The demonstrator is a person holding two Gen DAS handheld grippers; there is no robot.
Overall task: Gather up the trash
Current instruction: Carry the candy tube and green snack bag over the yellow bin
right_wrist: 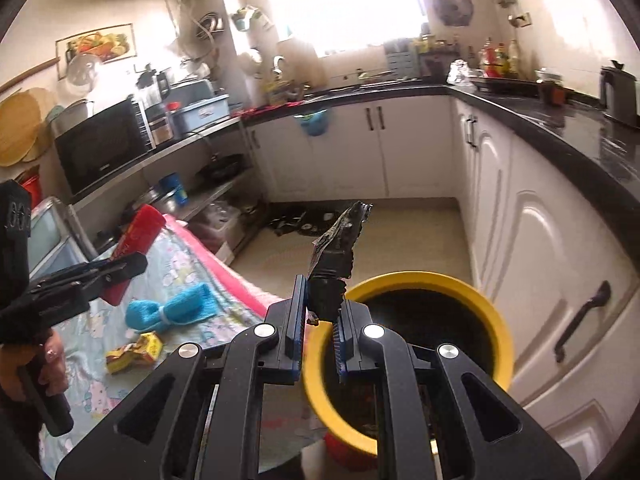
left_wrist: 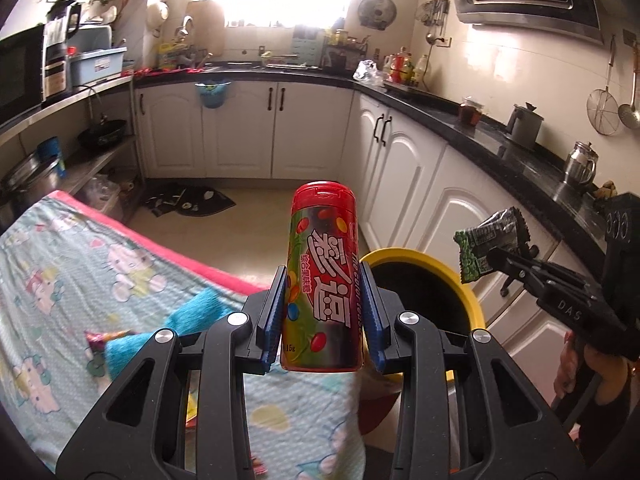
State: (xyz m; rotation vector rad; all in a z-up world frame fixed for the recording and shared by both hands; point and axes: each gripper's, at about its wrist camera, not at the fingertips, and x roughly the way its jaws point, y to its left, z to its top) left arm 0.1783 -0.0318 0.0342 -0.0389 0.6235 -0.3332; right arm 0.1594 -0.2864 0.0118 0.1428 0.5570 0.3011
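My left gripper (left_wrist: 324, 292) is shut on a red candy canister (left_wrist: 322, 276) with Chinese lettering, held upright above the table edge beside the yellow-rimmed bin (left_wrist: 436, 276). It also shows in the right wrist view (right_wrist: 134, 248). My right gripper (right_wrist: 320, 312) is shut on a dark crumpled snack wrapper (right_wrist: 338, 252), held over the rim of the bin (right_wrist: 496, 320). The wrapper shows green and black in the left wrist view (left_wrist: 490, 242). A yellow-red wrapper (right_wrist: 134, 354) lies on the table cloth (right_wrist: 180, 264).
A blue knitted cloth (right_wrist: 172, 310) lies on the Hello Kitty table cloth (left_wrist: 60, 272). A small candy wrapper (left_wrist: 98, 340) lies beside it. White cabinets (right_wrist: 540, 248) and a black counter (right_wrist: 580, 144) stand right of the bin. A dark mat (left_wrist: 188, 202) lies on the floor.
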